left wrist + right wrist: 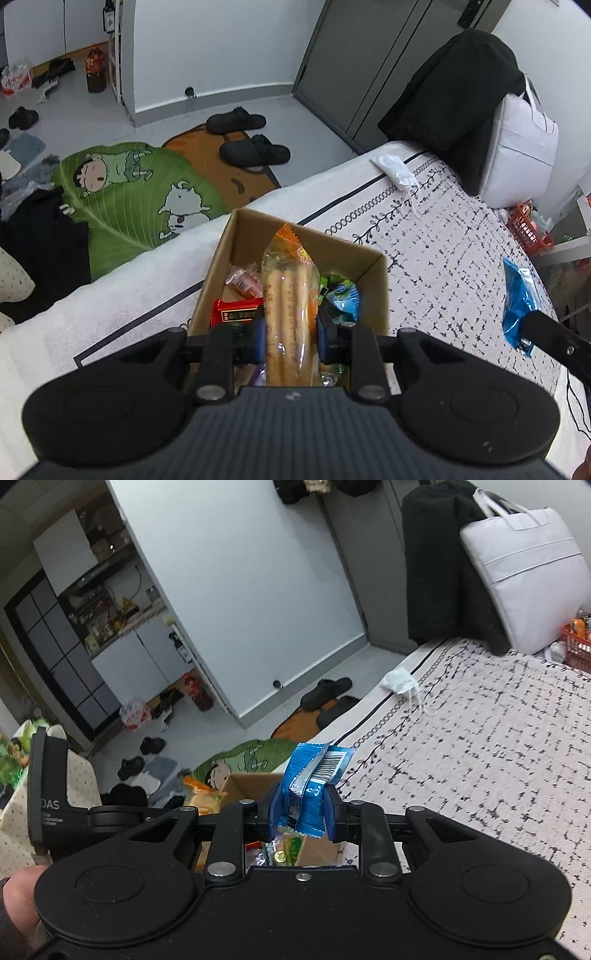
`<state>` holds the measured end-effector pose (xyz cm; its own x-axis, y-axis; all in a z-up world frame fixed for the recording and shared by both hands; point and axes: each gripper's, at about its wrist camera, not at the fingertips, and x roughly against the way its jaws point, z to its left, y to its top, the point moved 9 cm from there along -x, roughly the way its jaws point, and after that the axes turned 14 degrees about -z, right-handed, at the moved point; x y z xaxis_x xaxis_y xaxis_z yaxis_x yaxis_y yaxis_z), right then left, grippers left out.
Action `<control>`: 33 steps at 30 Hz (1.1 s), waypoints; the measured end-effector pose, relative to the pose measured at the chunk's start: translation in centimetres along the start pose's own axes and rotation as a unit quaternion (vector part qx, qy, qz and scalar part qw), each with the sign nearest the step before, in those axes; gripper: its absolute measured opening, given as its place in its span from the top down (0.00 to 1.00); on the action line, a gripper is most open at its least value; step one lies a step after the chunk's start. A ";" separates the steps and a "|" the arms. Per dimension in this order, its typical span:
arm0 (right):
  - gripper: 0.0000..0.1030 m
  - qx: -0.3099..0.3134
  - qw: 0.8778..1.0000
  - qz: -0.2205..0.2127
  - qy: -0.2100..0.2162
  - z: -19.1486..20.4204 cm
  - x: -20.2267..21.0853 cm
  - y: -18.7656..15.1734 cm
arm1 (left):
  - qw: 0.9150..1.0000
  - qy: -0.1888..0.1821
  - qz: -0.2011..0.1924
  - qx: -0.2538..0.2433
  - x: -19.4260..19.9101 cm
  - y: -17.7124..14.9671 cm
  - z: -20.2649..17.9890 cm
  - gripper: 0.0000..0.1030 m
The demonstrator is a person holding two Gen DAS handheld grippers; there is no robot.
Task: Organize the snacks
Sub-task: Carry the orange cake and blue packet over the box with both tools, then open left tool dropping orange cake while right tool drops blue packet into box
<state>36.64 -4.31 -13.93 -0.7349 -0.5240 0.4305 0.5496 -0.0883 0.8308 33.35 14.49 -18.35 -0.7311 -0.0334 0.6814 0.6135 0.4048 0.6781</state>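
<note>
A cardboard box point(247, 229) sits on the patterned bedspread and holds a red packet point(234, 312), a pink wrapper point(243, 280) and a green-and-blue packet point(341, 295). My left gripper point(290, 328) is shut on a clear bag of long biscuit sticks point(290, 295), held over the box. My right gripper point(301, 812) is shut on a blue snack packet point(314, 779) with a barcode, just above the box's near right corner point(251, 781). That blue packet point(517, 302) and a right finger also show at the right of the left wrist view.
The white bedspread with black marks point(443, 258) stretches right; a white face mask point(395, 171) lies on it. A black garment point(454, 103) and white bag point(524, 147) stand at the far end. Slippers point(255, 151) and a leaf mat point(122, 192) lie on the floor.
</note>
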 end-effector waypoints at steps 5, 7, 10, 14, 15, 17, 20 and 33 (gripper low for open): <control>0.77 0.006 1.000 0.018 0.005 1.1 -1.2 -0.9 | 1.000 -0.007 0.014 0.001 -1.5 -0.2 0.6 0.76; 0.77 0.006 1.000 0.026 0.005 1.5 -1.6 -1.5 | 1.000 -0.007 0.018 0.004 -2.0 -0.2 0.9 0.76; 0.77 0.008 0.999 0.040 0.006 1.9 -2.3 -2.2 | 1.000 -0.005 0.019 0.002 -2.6 0.0 1.3 0.75; 0.77 0.011 0.998 0.053 0.009 2.7 -3.0 -3.0 | 0.999 0.004 0.028 -0.016 -3.2 0.1 1.5 0.69; 0.77 0.013 0.998 0.056 0.009 2.9 -3.1 -3.2 | 0.999 0.008 0.030 -0.017 -3.3 0.2 1.7 0.68; 0.77 0.015 0.998 0.062 0.011 3.3 -3.2 -3.6 | 0.999 0.004 0.033 -0.007 -3.3 0.2 2.0 0.67; 0.77 0.018 0.998 0.067 0.013 3.8 -3.2 -3.8 | 0.999 0.003 0.034 -0.006 -3.0 0.3 2.3 0.63; 0.73 0.036 0.996 0.079 0.010 5.8 -1.3 -5.0 | 1.000 -0.001 0.011 -0.002 0.7 1.1 3.6 0.46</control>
<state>32.59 1.71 -16.58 -0.6328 -0.5440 0.5510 0.6276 0.0565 0.7765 32.45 18.20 -18.13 -0.7177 -0.0215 0.6960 0.6312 0.4020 0.6633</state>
